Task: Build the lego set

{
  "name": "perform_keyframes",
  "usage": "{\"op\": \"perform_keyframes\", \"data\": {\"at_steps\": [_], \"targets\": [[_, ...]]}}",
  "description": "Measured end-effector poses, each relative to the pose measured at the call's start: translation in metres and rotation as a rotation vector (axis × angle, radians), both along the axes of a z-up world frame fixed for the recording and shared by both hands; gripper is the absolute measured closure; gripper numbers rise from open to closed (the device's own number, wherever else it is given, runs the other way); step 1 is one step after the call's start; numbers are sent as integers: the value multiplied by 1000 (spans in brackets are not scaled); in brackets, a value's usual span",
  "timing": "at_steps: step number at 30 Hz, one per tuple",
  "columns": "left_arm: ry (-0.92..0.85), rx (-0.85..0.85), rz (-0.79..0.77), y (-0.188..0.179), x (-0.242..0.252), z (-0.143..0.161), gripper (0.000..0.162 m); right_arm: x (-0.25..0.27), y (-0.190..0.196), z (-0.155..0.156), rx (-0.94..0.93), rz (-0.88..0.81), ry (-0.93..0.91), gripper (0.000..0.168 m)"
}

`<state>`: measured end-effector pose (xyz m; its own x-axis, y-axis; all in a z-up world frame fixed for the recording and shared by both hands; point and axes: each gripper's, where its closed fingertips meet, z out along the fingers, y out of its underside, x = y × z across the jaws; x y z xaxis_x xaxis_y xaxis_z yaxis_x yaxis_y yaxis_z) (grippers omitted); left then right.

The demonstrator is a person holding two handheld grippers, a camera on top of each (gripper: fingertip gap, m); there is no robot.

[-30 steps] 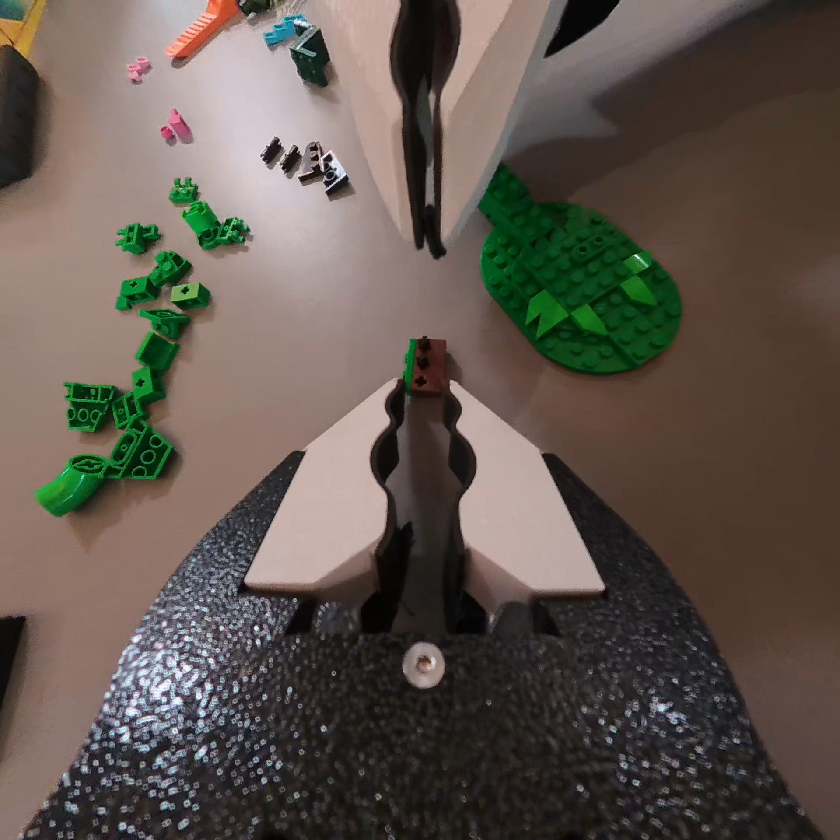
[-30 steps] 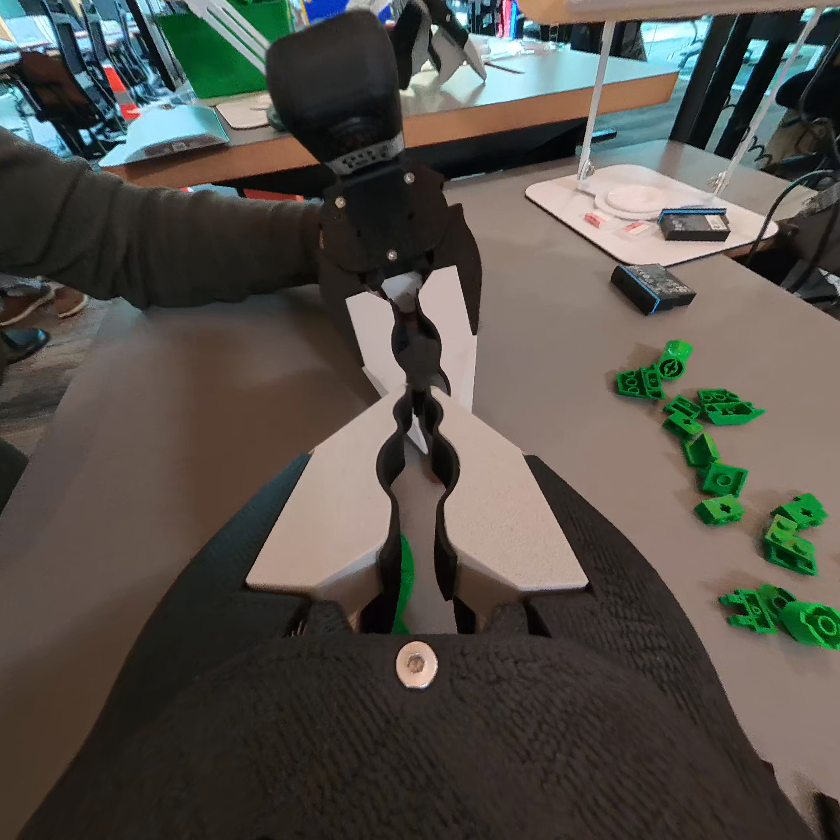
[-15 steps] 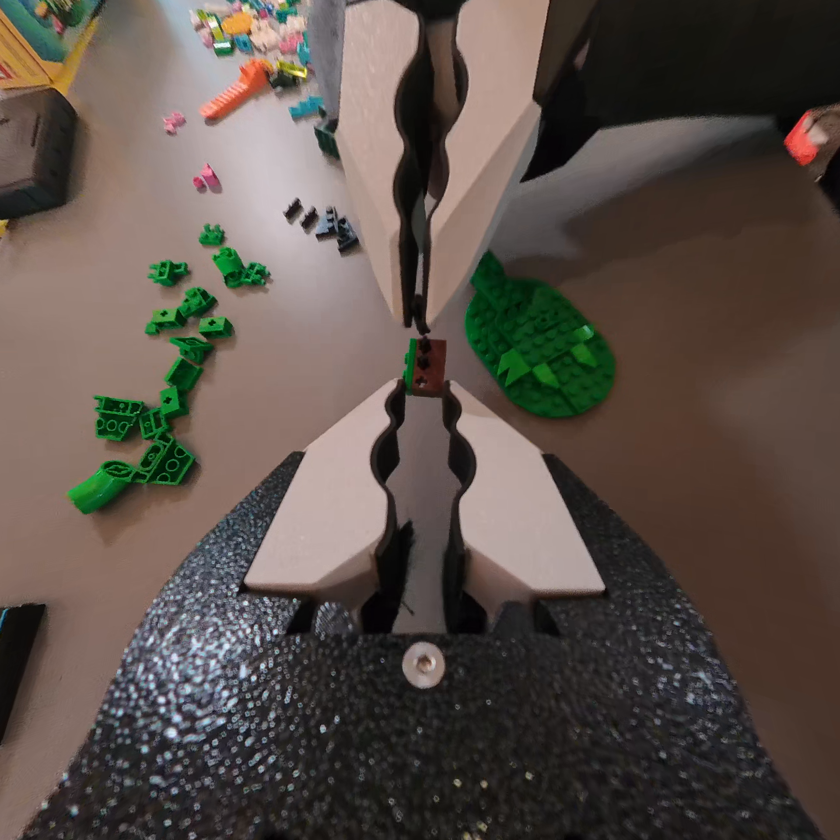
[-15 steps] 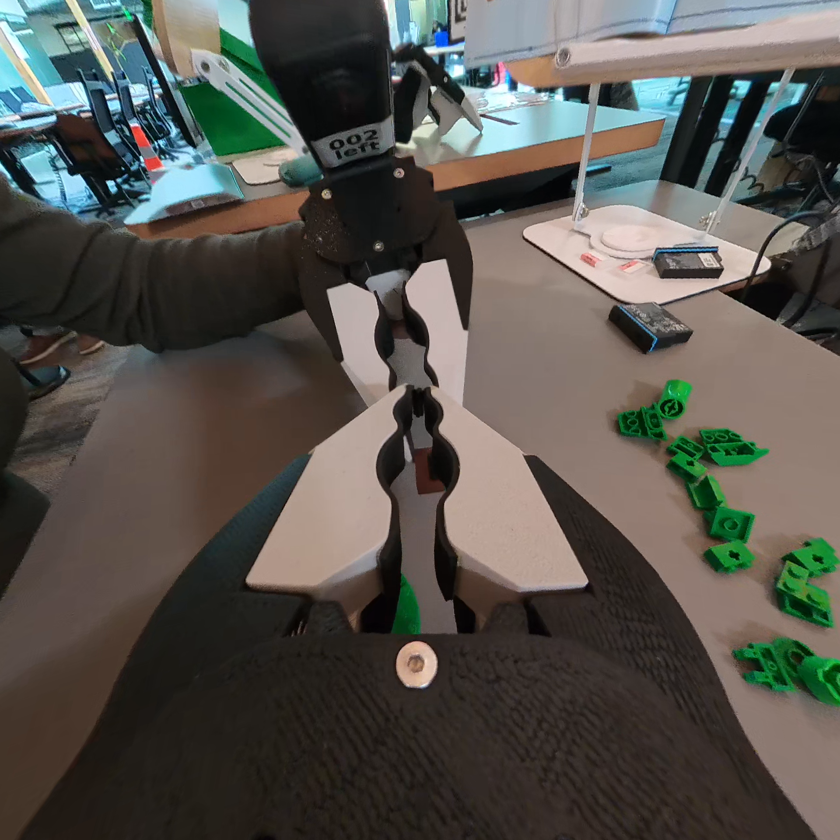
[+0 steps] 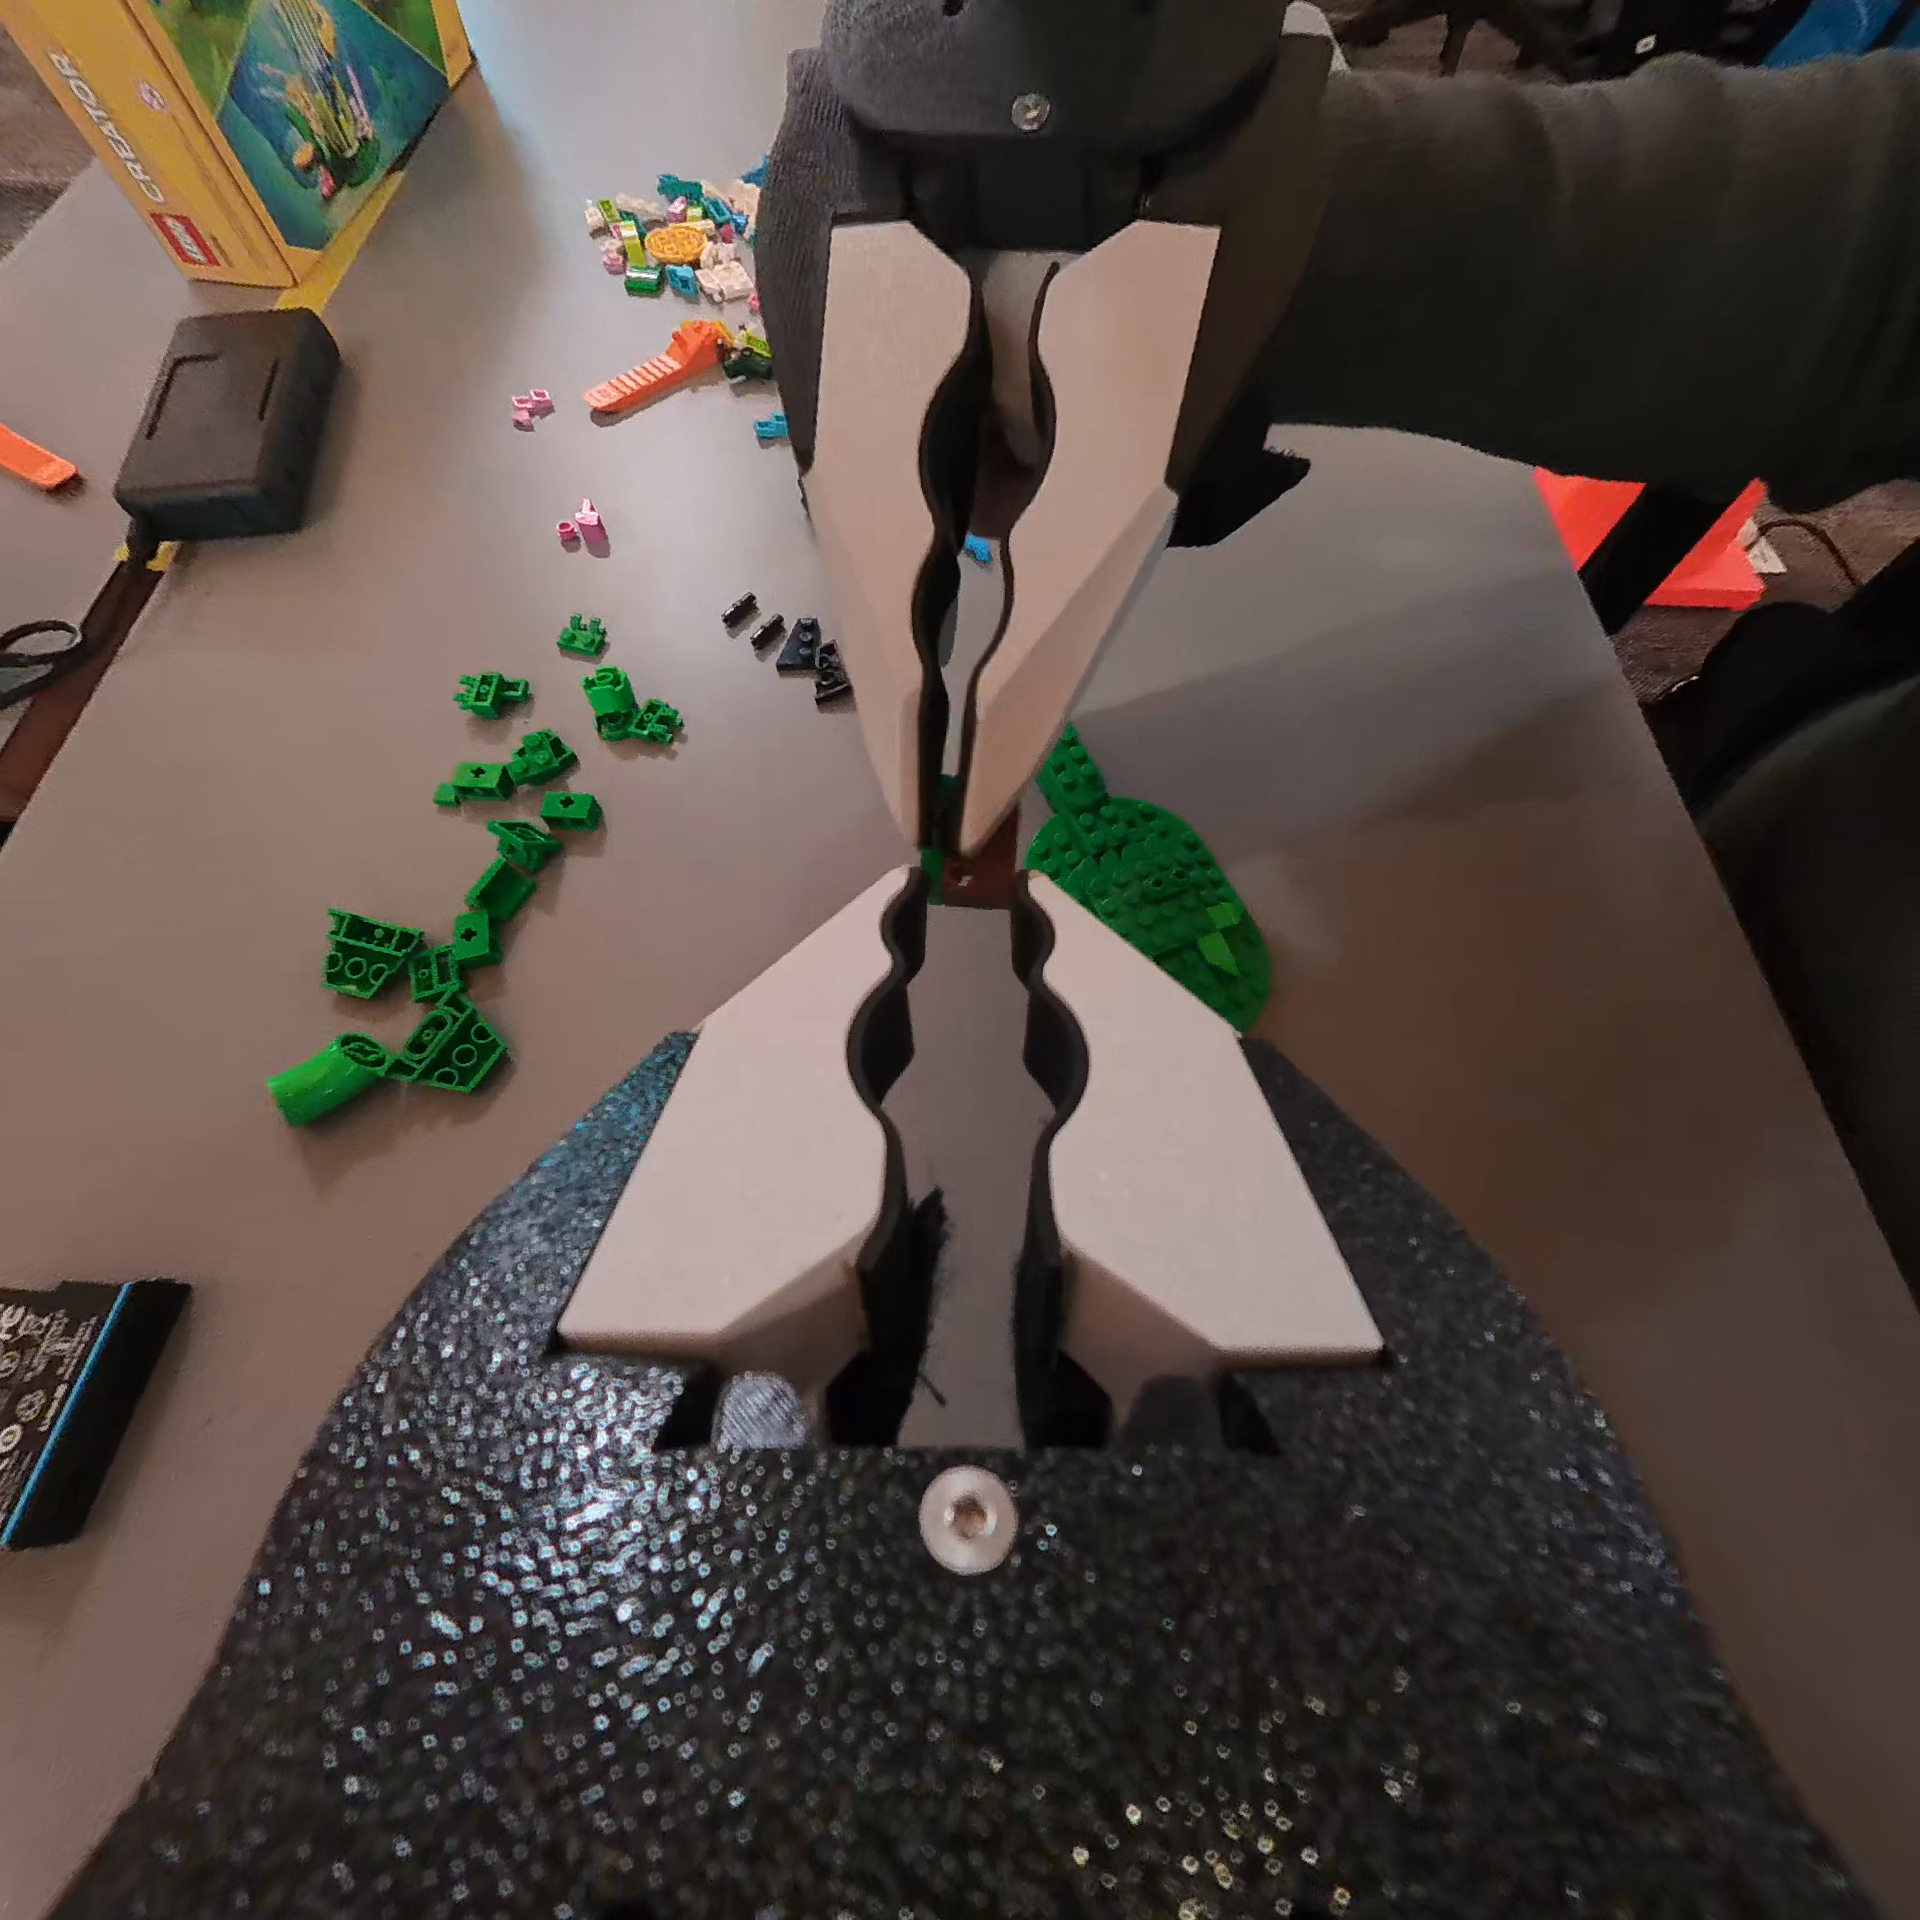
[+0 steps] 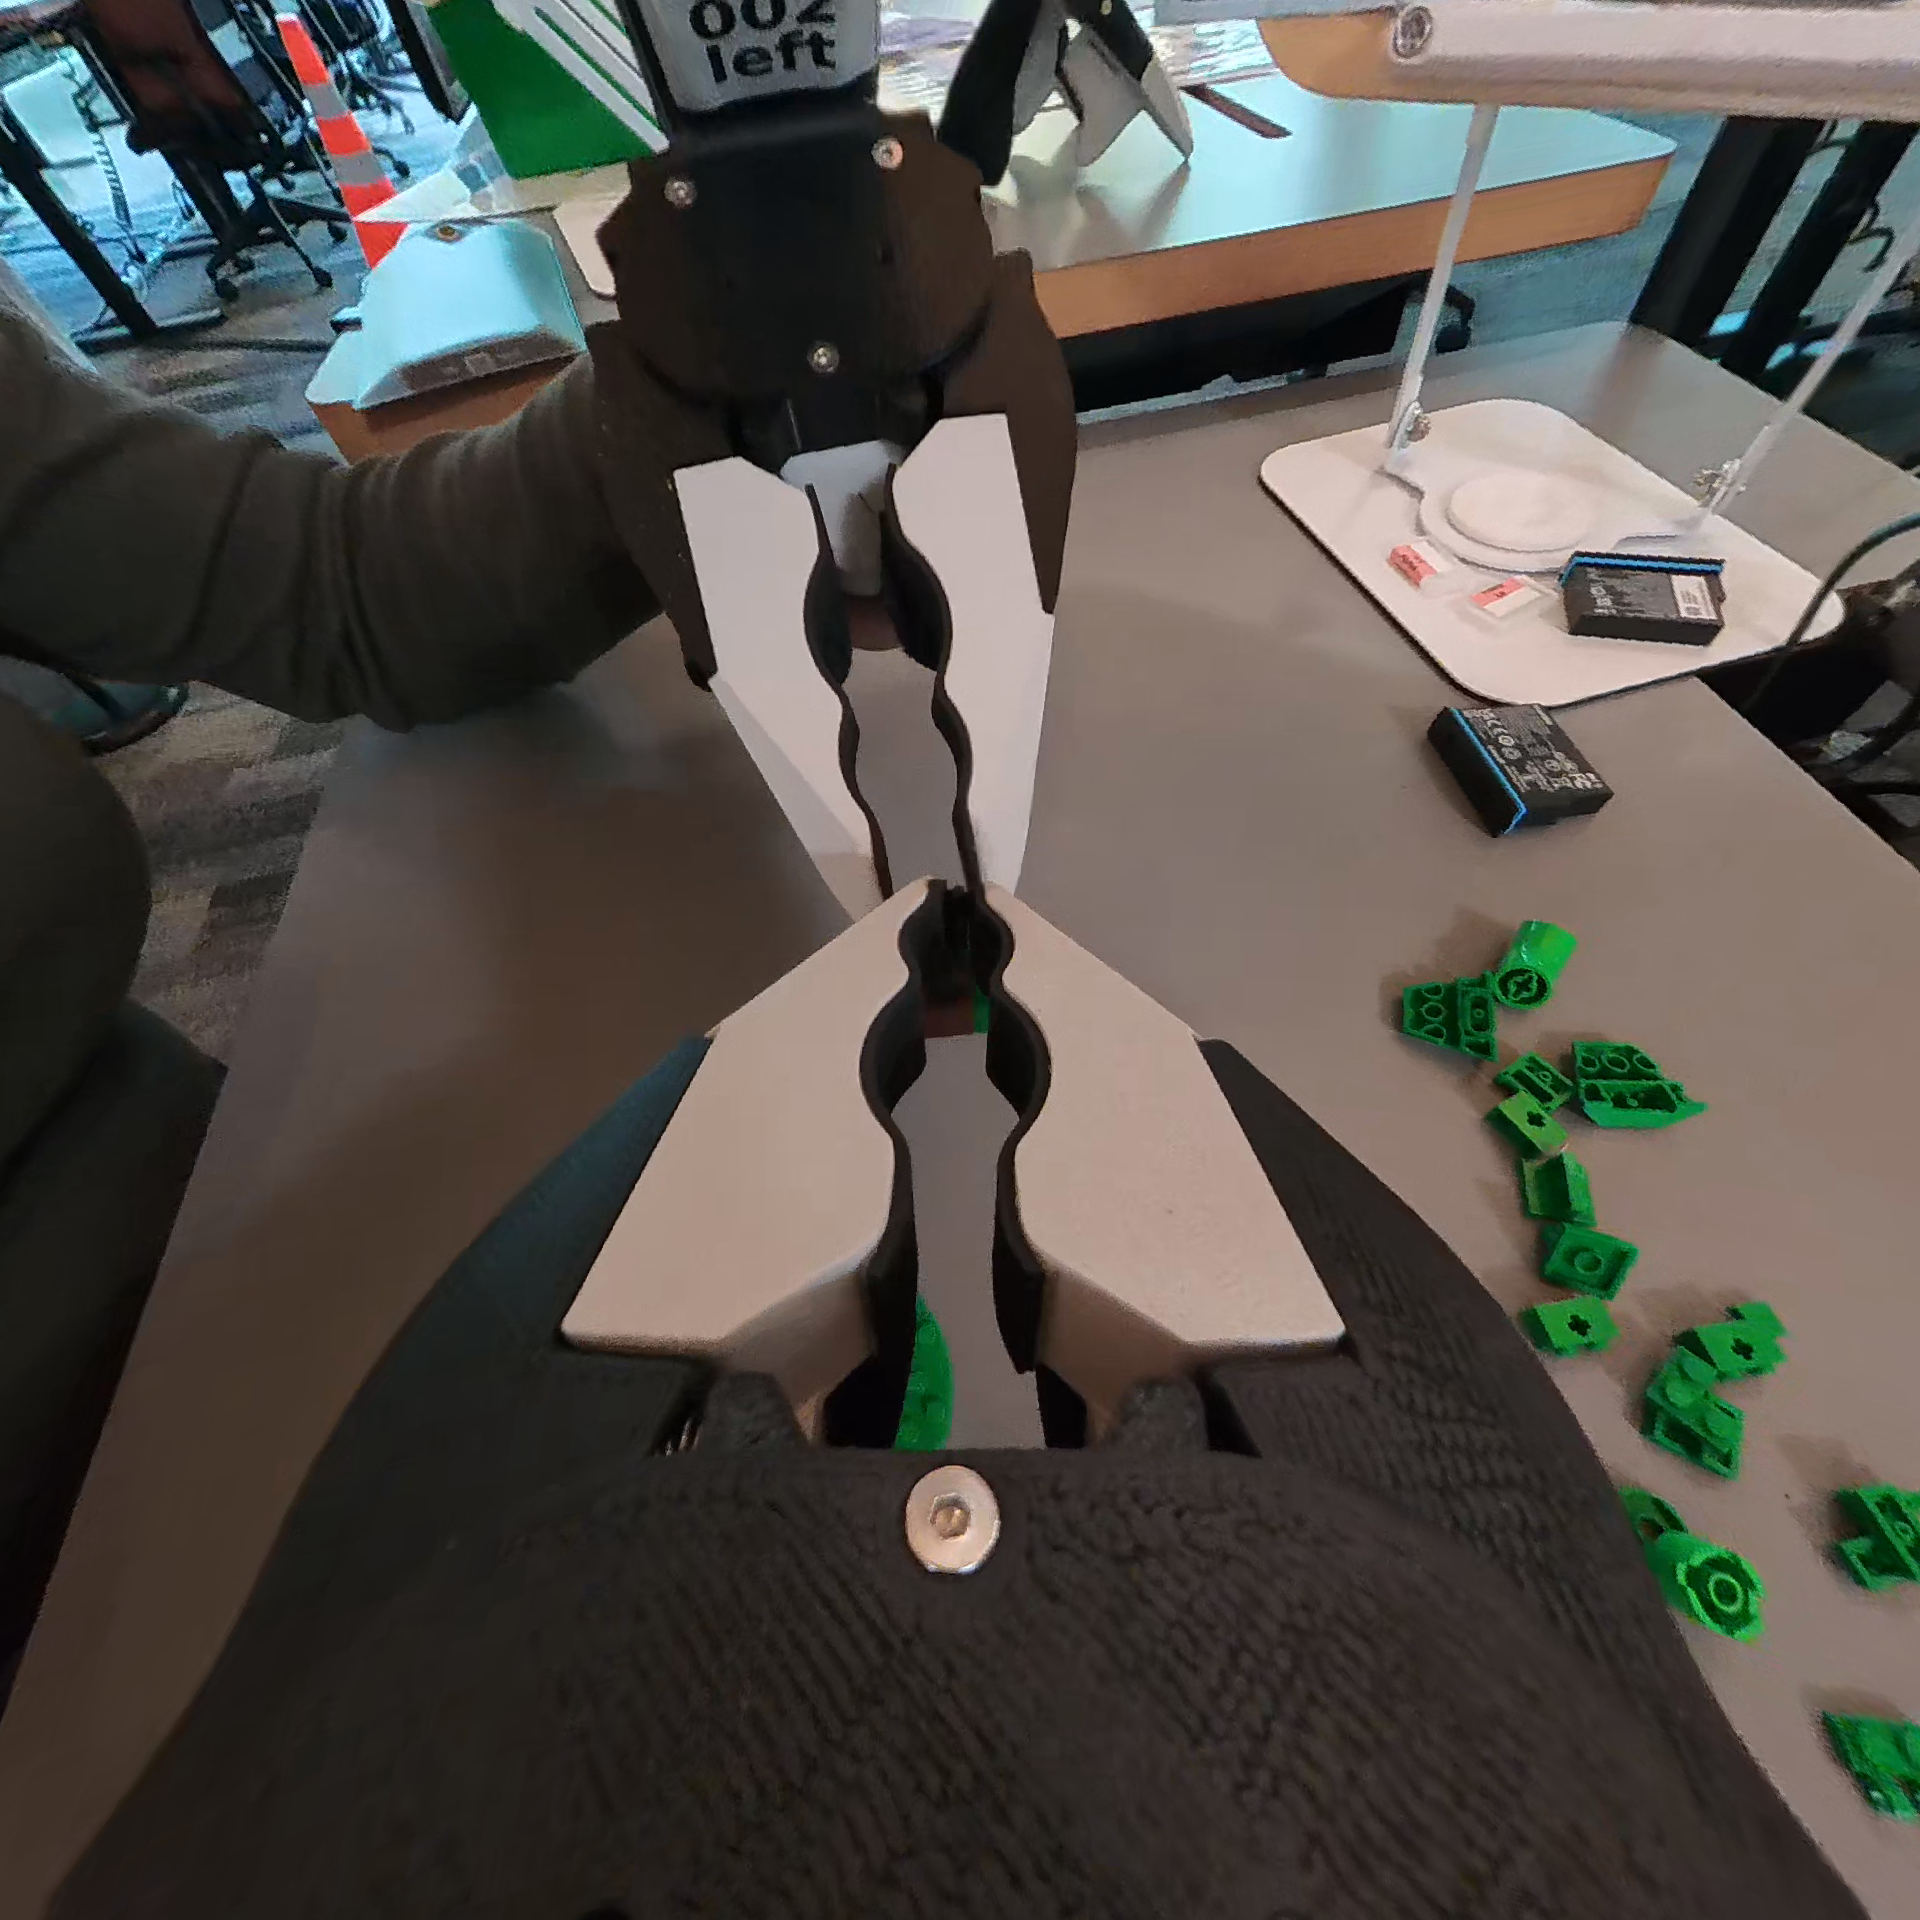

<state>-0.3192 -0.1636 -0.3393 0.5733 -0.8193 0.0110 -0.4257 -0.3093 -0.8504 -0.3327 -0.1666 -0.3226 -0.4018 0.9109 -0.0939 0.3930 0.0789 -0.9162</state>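
My left gripper (image 5: 971, 888) is shut on a small brown and green brick assembly (image 5: 977, 878), held up above the grey table. My right gripper (image 6: 951, 902) is shut on a tiny black piece (image 6: 951, 940), and its tips meet the left gripper's tips head-on. In the left wrist view the right gripper (image 5: 940, 831) comes down from above and touches the top of the brown brick. The brown brick (image 6: 945, 1023) shows through my right gripper's gap. The round green plate build (image 5: 1153, 894) lies on the table below. Loose green bricks (image 5: 468, 935) lie to the left.
A set box (image 5: 260, 125), a black case (image 5: 229, 416), an orange brick separator (image 5: 649, 374), a pile of coloured pieces (image 5: 675, 249) and small black pieces (image 5: 800, 649) sit at the back. Flat black packs (image 5: 62, 1392) (image 6: 1517, 764) lie on the table. A white stand base (image 6: 1507, 540) is at the far right. The grippers are tip to tip, or close to it.
Both grippers have risen from the table and closed in on each other. The right gripper's tips with the black piece now touch the brown brick held in the left gripper.
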Motion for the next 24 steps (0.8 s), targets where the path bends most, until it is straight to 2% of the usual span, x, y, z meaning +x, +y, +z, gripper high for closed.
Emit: {"op": "perform_keyframes", "data": {"at_steps": [11, 24], "targets": [[20, 16, -9, -4, -2, 5, 148, -3, -11, 3, 26, 64, -57, 166], [-22, 46, -31, -7, 1, 17, 148, -2, -14, 13, 106, 106, -20, 166]]}}
